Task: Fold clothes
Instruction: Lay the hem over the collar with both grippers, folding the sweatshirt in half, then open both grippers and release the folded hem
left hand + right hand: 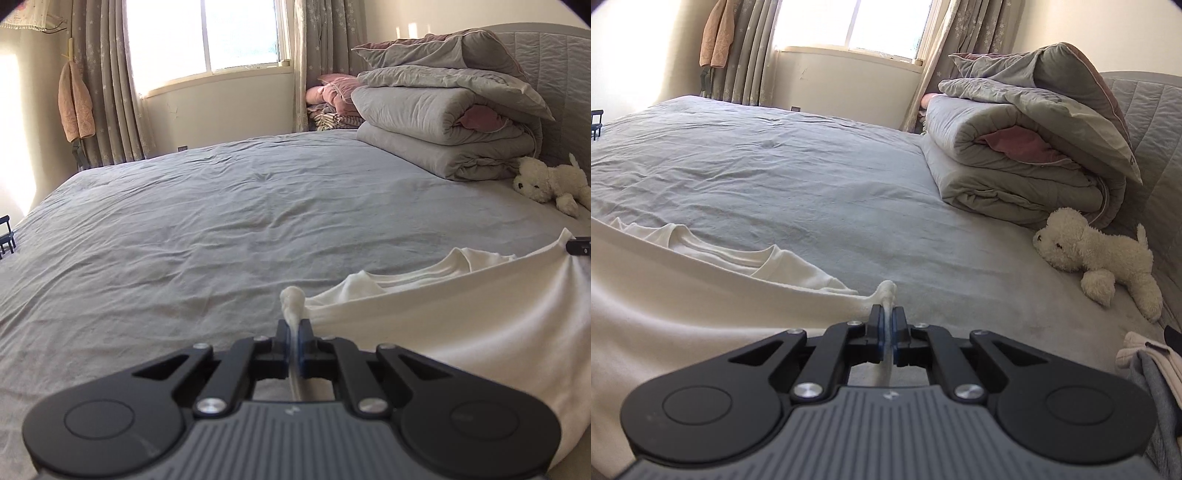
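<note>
Soft, light and limp, the white cotton T-shirt [461, 332] sags near the bed's [221, 229] headboard-side edge, left gripper [294, 325] and right gripper [885, 317] each clenched on a bunched hem corner.

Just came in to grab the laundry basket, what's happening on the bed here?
A person is folding a white T-shirt on the grey bed with two handheld grippers. The left gripper and the right gripper are each shut on a bunched bit of the shirt's edge, with the fabric stretched between them. The fold is not yet laid down. A folded duvet stack and a plush dog lie near the headboard.
</note>
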`<state>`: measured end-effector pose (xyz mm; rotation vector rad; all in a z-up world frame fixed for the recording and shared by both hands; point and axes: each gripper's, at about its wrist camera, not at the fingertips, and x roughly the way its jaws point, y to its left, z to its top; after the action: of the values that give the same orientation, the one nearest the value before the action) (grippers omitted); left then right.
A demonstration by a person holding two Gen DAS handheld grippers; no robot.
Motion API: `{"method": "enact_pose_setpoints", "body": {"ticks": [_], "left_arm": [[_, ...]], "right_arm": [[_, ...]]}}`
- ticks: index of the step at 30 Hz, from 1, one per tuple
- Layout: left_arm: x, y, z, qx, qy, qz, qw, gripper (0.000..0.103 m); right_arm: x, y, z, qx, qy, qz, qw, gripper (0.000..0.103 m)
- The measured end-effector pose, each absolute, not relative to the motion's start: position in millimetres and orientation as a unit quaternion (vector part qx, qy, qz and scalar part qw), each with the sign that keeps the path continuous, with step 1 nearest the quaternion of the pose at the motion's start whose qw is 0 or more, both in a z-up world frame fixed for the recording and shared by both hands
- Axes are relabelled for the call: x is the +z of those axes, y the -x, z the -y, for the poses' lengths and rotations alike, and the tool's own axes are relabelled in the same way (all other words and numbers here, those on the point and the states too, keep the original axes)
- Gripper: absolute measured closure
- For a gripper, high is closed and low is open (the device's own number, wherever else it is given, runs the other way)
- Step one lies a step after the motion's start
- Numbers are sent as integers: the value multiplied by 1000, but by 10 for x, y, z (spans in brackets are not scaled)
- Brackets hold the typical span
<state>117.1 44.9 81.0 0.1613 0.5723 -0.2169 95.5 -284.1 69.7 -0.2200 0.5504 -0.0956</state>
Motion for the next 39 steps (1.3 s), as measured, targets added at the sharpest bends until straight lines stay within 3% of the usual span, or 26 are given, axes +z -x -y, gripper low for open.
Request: {"method": "enact_pose_setpoints", "body": {"ticks": [11,17,22,24,26,28,30,35,39], "left_arm": [[621,-2014,-133,-35,-106,-312,944,99],[266,-2113,-37,-18,-113,-336,935,98],[231,-2066,-34,-14,-115,-324,939,95],[255,-2072,-82,-15,-104,-323,940,92],[308,-2066,-118,-9,-99,-323,941,80],[428,-2022,-208,1,-85,-315,945,73],[540,-1935,-302,3,-70,-305,950,73],[628,-1702,-318,-37,-74,-295,952,73],[483,-1562,-55,-84,-91,-307,944,68]], "right_arm": [[541,-1794,2792,-92,107,-285,948,100],[43,-1977,2794,-111,112,-321,934,100],[43,-1955,2687,-120,150,-317,929,99],[56,-1955,2727,-117,138,-318,931,89],[68,-1955,2740,-120,135,-317,931,84],[103,-1931,2752,-125,136,-317,930,62],[190,-1852,2831,-123,120,-315,933,51],[454,-1672,2966,-62,30,-314,947,51],[543,-1624,2495,36,77,-301,950,51]]}}
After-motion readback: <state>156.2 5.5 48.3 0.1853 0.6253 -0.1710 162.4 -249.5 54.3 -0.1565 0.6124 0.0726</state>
